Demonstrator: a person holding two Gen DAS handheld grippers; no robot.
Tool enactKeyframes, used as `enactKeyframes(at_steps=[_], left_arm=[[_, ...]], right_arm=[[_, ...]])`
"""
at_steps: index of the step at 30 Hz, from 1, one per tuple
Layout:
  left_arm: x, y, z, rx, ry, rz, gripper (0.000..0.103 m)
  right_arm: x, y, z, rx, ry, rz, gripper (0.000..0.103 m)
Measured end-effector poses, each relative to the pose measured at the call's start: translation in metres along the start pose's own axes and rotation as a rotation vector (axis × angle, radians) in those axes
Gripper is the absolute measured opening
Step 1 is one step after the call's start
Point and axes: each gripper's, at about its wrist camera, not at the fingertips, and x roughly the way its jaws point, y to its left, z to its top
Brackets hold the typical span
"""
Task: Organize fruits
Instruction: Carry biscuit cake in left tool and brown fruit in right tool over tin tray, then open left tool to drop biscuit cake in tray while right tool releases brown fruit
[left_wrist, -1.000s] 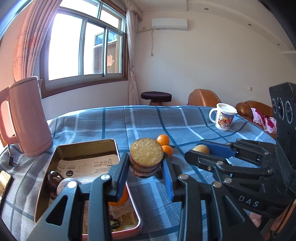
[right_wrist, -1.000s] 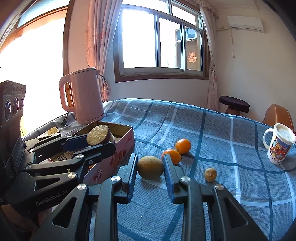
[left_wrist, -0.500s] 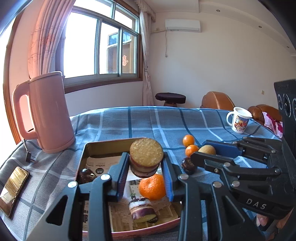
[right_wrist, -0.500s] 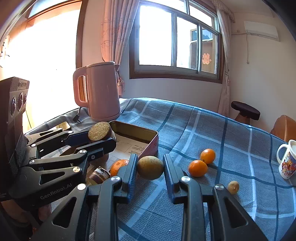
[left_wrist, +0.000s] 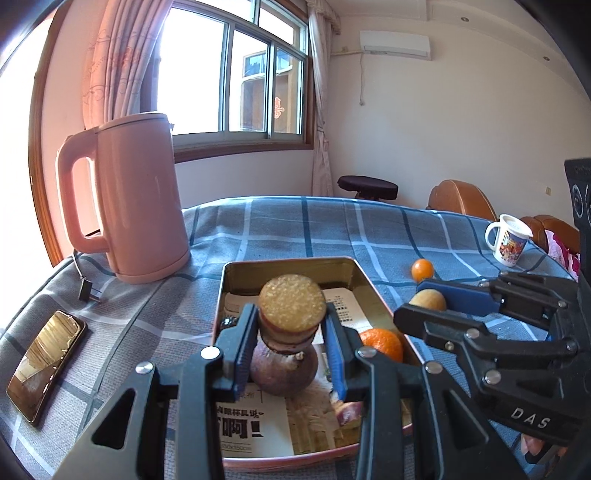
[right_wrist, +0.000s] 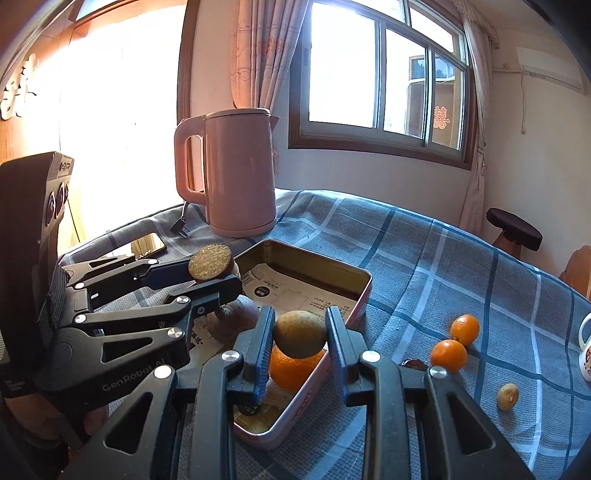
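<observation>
My left gripper (left_wrist: 290, 334) is shut on a round slice with a yellow cut face and purple skin (left_wrist: 291, 308), held above the open metal tin (left_wrist: 288, 263). Under it in the tin lie a purple round fruit (left_wrist: 284, 373) and an orange (left_wrist: 382, 341). My right gripper (right_wrist: 300, 345) is shut on a tan oval fruit (right_wrist: 300, 334) over the tin's near right wall (right_wrist: 295, 413), just above the orange (right_wrist: 291, 369). On the cloth to the right lie two small oranges (right_wrist: 464, 328) (right_wrist: 448, 355), a small tan fruit (right_wrist: 508, 396) and a dark one (right_wrist: 410, 363).
A pink kettle (left_wrist: 129, 199) stands behind the tin at the left, its plug (left_wrist: 88, 291) on the blue checked cloth. A phone (left_wrist: 44, 365) lies near the left edge. A printed mug (left_wrist: 508, 240) stands far right. Printed paper lines the tin.
Both grippers have moved left across the table with their fruits. The slice now hangs over the middle of the tin and the tan fruit over its right side.
</observation>
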Motion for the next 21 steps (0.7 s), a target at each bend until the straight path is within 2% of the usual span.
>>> enactKeyframes(at_steps=[21], left_arm=[[0.012, 0.011, -0.006, -0.011, 0.066, 0.007, 0.036]], right_arm=[[0.026, 0.018, -0.006, -0.012, 0.068, 0.037, 0.03]])
